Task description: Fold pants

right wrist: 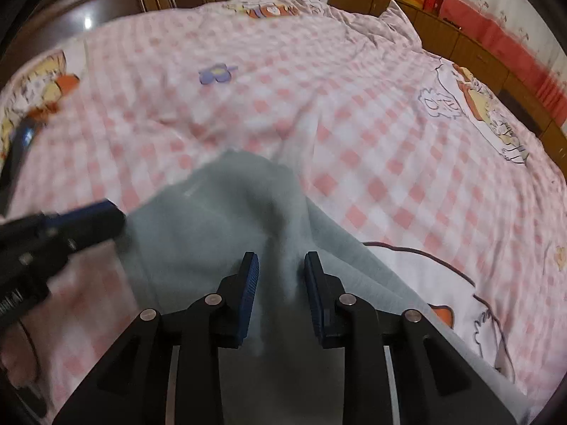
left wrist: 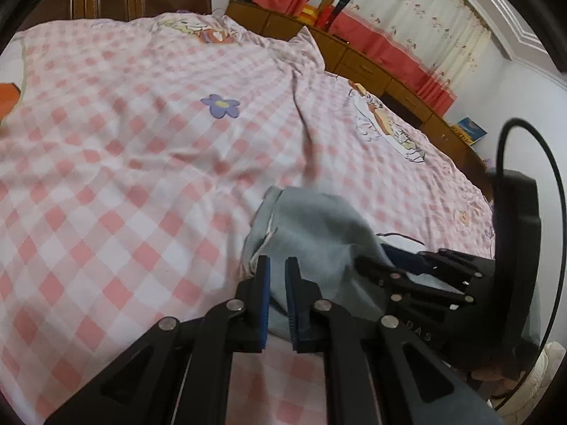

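Pants (left wrist: pixel 312 233) on bed, pinched by left claw (left wrist: pixel 277 265), right claw (right wrist: pixel 281 262).

Pants (right wrist: pixel 226 219): pale grey-blue, plain, w/ a lighter seam strip on the left edge. Bed cover (left wrist: pixel 117 184): pink & white check all over; purple flower w/ yellow centre (left wrist: pixel 220 105) mid-bed; cartoon prints in orange, yellow & white far and right, dark outline drawing near right. Left gripper (left wrist: pixel 277 265) & right gripper (right wrist: pixel 281 260): black frames, blue ribbed pads, silver rivets. Cabinets (left wrist: pixel 368 67) far right: mid-brown wood. Curtain (left wrist: pixel 436 24): cream w/ small red motifs, coral-red band below. Book (left wrist: pixel 469 129): blue.
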